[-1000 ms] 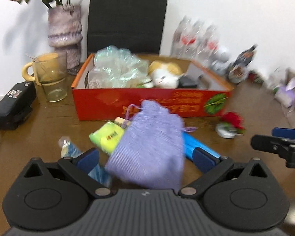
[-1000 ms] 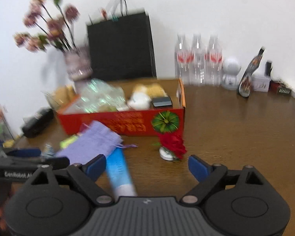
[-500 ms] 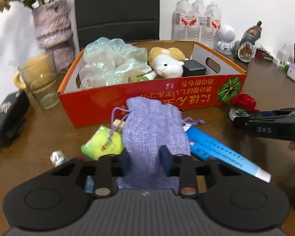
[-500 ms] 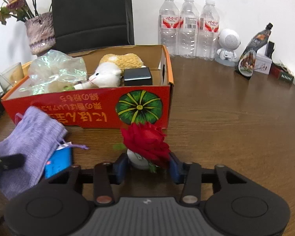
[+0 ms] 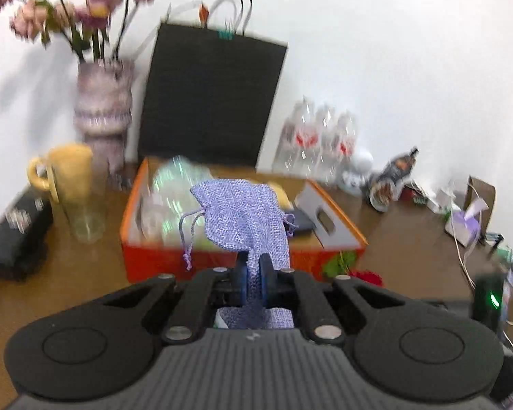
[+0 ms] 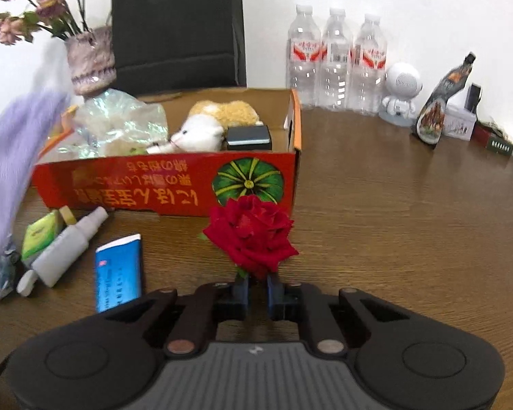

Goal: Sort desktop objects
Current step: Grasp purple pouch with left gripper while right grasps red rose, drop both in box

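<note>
Lilac knitted cloth is filling the middle of the left wrist view: the drawstring pouch (image 5: 242,218) is being pinched at its lower end by the left gripper (image 5: 253,275), whose jaws have just been closing and are now clamped together on the fabric. The pouch is hanging clear of the wooden table (image 5: 410,239), its loose cord dangling at its left side, and in this view it is sitting in front of the open top of the red cardboard box (image 5: 160,259). From the right wrist view the same pouch is showing only as a blurred lilac streak at the left edge.

The right gripper (image 6: 256,288) has likewise just been closing; its jaws are gripping the base of the red rose (image 6: 253,235), which is standing up just in front of the box's near wall, by the green pumpkin print. Whether the rose's base is still touching the table is not clear.

Inside the box are lying a crinkled clear plastic bag (image 6: 119,123), a plush toy (image 6: 208,126) and a small black case (image 6: 248,136). On the table before the box's left half, toward the near left corner, a blue tube (image 6: 119,270), a white spray bottle (image 6: 68,246) and a green packet (image 6: 41,232) are lying close together. Three water bottles (image 6: 335,61) are standing along the far edge against the wall.
</note>
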Motion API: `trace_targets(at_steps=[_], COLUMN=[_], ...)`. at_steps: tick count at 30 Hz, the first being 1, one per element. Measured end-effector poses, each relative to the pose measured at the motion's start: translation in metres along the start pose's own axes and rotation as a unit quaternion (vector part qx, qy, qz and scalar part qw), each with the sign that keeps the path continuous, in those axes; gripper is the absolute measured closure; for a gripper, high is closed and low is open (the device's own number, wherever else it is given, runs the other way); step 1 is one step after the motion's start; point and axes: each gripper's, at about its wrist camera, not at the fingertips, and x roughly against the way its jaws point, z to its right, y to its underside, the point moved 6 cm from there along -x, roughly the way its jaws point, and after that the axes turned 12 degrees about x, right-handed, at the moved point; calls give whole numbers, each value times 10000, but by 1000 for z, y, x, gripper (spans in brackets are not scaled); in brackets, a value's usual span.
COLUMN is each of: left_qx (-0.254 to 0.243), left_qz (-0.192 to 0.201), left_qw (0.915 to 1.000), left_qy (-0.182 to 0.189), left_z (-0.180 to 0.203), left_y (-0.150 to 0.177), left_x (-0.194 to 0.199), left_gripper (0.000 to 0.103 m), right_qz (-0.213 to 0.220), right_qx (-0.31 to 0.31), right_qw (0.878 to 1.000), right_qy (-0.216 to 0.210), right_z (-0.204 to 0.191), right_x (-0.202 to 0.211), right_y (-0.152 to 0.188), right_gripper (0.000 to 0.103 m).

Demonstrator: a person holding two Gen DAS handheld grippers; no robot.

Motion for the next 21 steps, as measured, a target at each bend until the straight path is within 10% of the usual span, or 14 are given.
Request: trace_targets(at_steps=[12,19,21], left_qx=[262,759,728], left_qz=[-172,-1309,-1441], left_qw=[9993,9883,9865], left_qy=[196,-210,-276], left_z=[11,4,2], left_y=[-73,-59,-48], left_x=[-66,-183,-197], left_gripper=[95,93,75], right_qz=[848,-41,-401], right_qx=[224,182,153], right_qw=[9961,9998,9991], right_qy=[-72,57,9], right_z=[6,16,16], right_x=[51,-37,-61], right_y=[-70,-128,-128], right_gripper=[94,94,94])
